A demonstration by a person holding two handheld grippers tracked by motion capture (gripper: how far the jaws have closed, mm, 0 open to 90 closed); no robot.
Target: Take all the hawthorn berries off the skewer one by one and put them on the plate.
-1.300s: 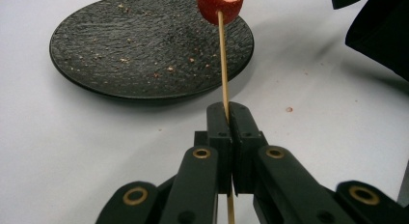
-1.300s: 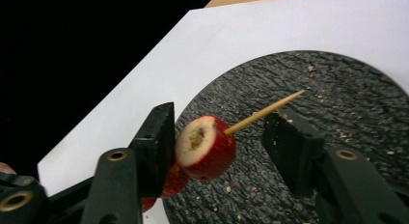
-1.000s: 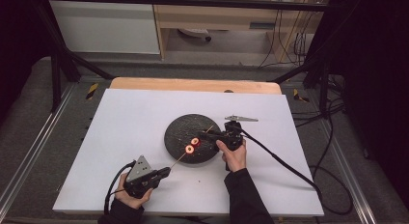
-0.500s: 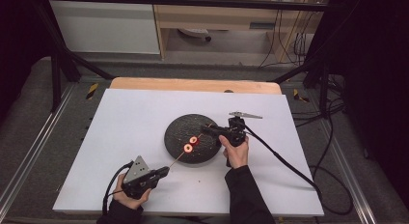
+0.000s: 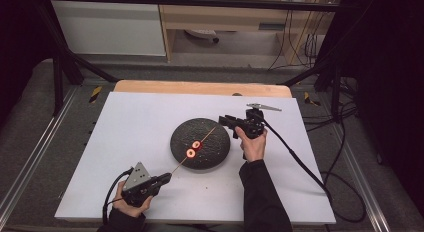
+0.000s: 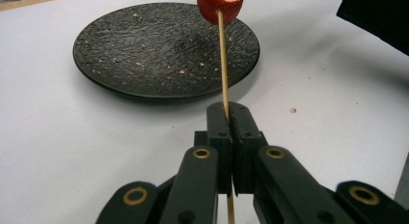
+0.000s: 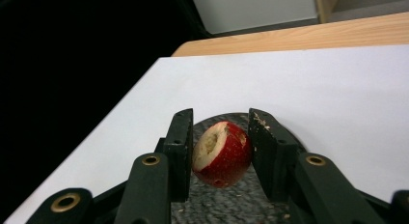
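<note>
A black plate (image 5: pixel 216 148) (image 6: pixel 159 50) lies mid-table. My left gripper (image 5: pixel 166 178) (image 6: pixel 230 118), near the front edge, is shut on a thin wooden skewer (image 5: pixel 177 168) (image 6: pixel 223 64) that slants up over the plate. Two red fruit pieces (image 5: pixel 190 153) (image 5: pixel 198 144) are threaded on it; the nearer one (image 6: pixel 219 4) tops the left gripper view. My right gripper (image 5: pixel 223 119) (image 7: pixel 219 122) hovers at the plate's far right rim, jaws pointing left. It is shut on a strawberry piece (image 7: pixel 222 154) with a hole in it, held above the plate (image 7: pixel 217 204).
The white table board (image 5: pixel 125 142) has a wooden strip (image 5: pixel 200 87) along its far edge. A black cable (image 5: pixel 300 162) trails from the right gripper across the right side. Crumbs dot the plate and the board near it (image 6: pixel 293 110).
My right gripper has drawn away from the threaded pieces, moving right, back and slightly up to the plate's far right rim. The left gripper and skewer have stayed put.
</note>
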